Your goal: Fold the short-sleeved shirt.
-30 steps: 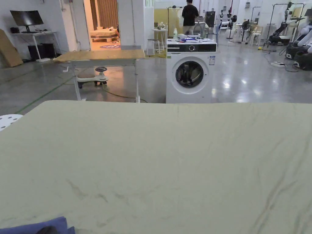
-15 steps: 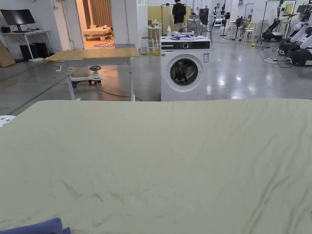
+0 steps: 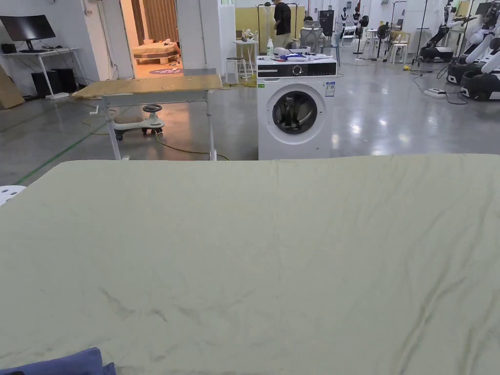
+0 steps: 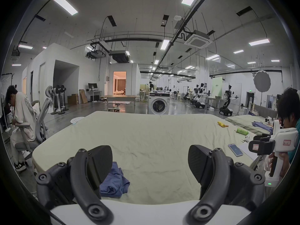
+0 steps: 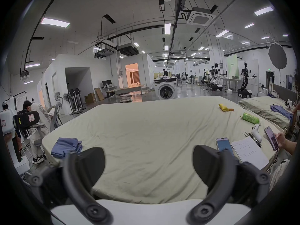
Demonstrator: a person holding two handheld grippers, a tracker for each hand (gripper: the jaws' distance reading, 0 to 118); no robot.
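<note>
Meanwhile the crumpled blue shirt (image 4: 114, 182) sits unmoved at the bed's (image 5: 146, 131) near left corner (fold not begun); left gripper (image 4: 150, 162) and right gripper (image 5: 148, 164) hover spread, empty.

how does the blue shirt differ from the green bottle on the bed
The blue shirt is soft cloth, crumpled in a loose heap; the green bottle is a rigid cylinder lying on its side. The shirt sits at the near left corner of the bed, closest to the left gripper; the bottle lies toward the far right edge, beyond the phone and notebook. Both rest on the bed, untouched by the open grippers.
</note>
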